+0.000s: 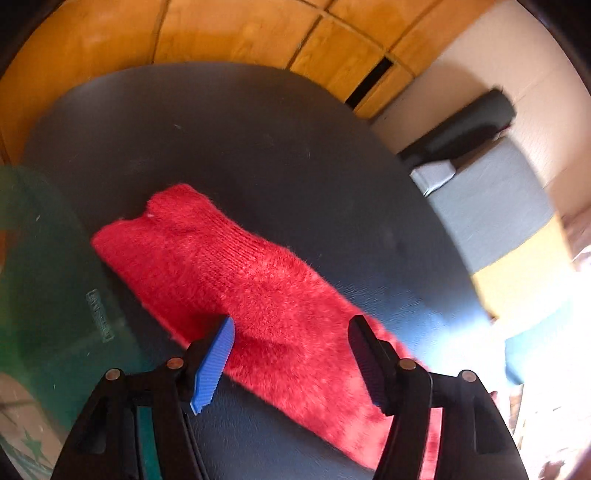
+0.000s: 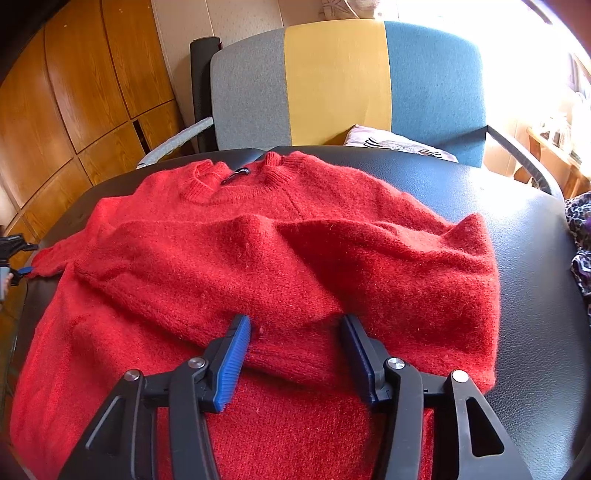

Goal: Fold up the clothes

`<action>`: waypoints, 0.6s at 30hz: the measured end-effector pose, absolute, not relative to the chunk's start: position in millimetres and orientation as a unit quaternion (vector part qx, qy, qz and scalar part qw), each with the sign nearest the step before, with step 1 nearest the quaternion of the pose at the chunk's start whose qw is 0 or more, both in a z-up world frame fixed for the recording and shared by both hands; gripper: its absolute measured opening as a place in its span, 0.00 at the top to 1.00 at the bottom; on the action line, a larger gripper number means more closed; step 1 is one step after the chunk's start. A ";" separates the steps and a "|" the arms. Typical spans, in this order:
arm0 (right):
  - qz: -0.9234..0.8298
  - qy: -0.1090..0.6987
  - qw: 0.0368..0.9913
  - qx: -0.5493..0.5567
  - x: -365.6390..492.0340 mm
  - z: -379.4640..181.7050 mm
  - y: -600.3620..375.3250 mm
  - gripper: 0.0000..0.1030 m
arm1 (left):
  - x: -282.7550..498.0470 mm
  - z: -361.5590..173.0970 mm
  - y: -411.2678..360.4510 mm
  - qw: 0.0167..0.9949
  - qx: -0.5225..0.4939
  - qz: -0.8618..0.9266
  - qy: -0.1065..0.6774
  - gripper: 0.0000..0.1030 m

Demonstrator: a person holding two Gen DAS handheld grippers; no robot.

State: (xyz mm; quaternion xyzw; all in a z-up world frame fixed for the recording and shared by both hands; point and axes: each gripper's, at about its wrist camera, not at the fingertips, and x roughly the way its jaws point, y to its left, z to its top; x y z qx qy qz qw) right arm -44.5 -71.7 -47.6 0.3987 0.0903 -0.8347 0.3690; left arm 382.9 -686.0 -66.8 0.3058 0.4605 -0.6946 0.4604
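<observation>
Spread across the black leather-look tabletop (image 2: 524, 280) lies a fluffy red knitted sweater (image 2: 258, 258), its ribbed collar (image 2: 236, 177) toward a chair with grey, yellow and blue upholstery panels (image 2: 332, 81). Both sleeves are folded in over the chest, and the right sleeve's ribbed cuff (image 2: 295, 354) lies between the fingers of the right tool (image 2: 293, 354). Its jaws are parted; whether the pads press the cuff cannot be told. In the left wrist view, the left tool (image 1: 291, 354) hangs over a stretched-out red sleeve (image 1: 236, 273) on the bare tabletop, jaws wide apart and pinching nothing. A green glass sheet (image 1: 48, 280) lies at the tabletop's left edge, with orange-brown wooden cabinet doors (image 1: 229, 33) behind.
</observation>
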 end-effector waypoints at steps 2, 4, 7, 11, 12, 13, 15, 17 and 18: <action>-0.833 0.089 0.373 0.399 -44.4 -47.5 -72.2 0.44 | 372.1 -69.1 -685.8 0.473 0.334 -0.693 0.430 0.36; -0.831 0.091 0.377 0.399 -43.4 -47.9 -73.9 0.39 | 354.5 -71.5 -679.9 0.484 0.374 -0.691 0.386 0.29; -0.827 0.097 0.385 0.398 -41.5 -48.0 -77.6 0.29 | 329.8 -77.6 -668.2 0.499 0.427 -0.683 0.319 0.25; -0.817 0.111 0.401 0.400 -37.5 -49.6 -85.2 0.14 | 329.9 -75.3 -661.7 0.507 0.406 -0.688 0.324 0.42; -0.815 0.119 0.402 0.400 -36.3 -50.0 -88.1 0.10 | 331.7 -73.4 -661.2 0.503 0.399 -0.691 0.333 0.71; -0.814 0.129 0.402 0.399 -34.8 -50.6 -91.3 0.06 | 334.0 -71.3 -661.0 0.496 0.390 -0.694 0.345 0.88; -0.812 0.143 0.402 0.399 -32.1 -51.7 -96.3 0.03 | 337.4 -65.8 -661.2 0.488 0.364 -0.696 0.380 0.88; -0.810 0.153 0.402 0.398 -30.4 -52.7 -99.4 0.02 | 336.0 -56.7 -656.8 0.480 0.334 -0.707 0.398 0.88; -0.810 0.152 0.402 0.398 -30.5 -52.8 -98.9 0.02 | 333.6 -49.9 -652.8 0.475 0.322 -0.715 0.401 0.88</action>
